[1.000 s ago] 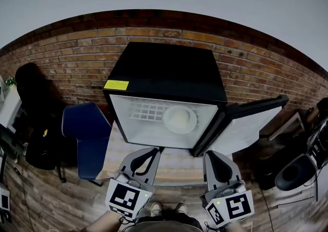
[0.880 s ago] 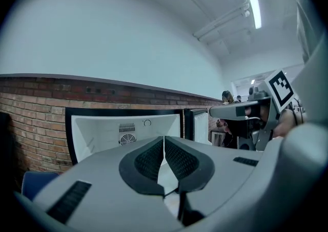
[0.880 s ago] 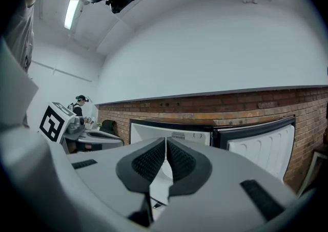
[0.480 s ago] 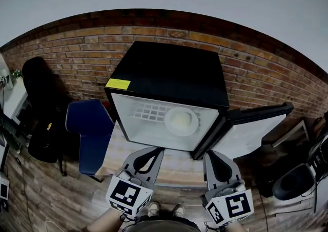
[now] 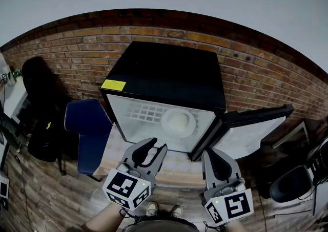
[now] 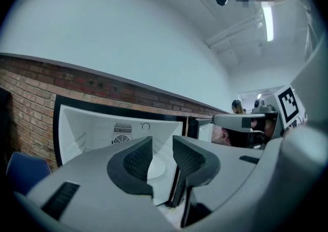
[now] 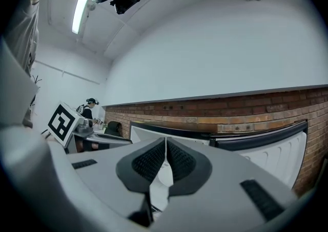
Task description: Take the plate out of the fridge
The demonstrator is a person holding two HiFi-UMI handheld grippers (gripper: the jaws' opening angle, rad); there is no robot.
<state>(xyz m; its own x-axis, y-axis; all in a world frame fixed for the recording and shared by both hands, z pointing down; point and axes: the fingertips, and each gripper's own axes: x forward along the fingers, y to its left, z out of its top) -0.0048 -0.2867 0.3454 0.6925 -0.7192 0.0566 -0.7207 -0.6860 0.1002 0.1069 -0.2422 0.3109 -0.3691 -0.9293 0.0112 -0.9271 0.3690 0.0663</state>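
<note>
In the head view, a white plate (image 5: 178, 122) is seen on the shelf inside the open black fridge (image 5: 169, 69). The left gripper (image 5: 157, 145) and the right gripper (image 5: 211, 152) are held in front of the fridge, apart from the plate. In the left gripper view, the claw is being opened, and nothing is pinched. In the right gripper view, the claw is pressed together, and nothing is held.

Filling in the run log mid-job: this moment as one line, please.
fridge: door open | plate: inside on shelf, untouched | left gripper: jaws opening, nothing between, short of fridge | right gripper: shut, empty
</note>
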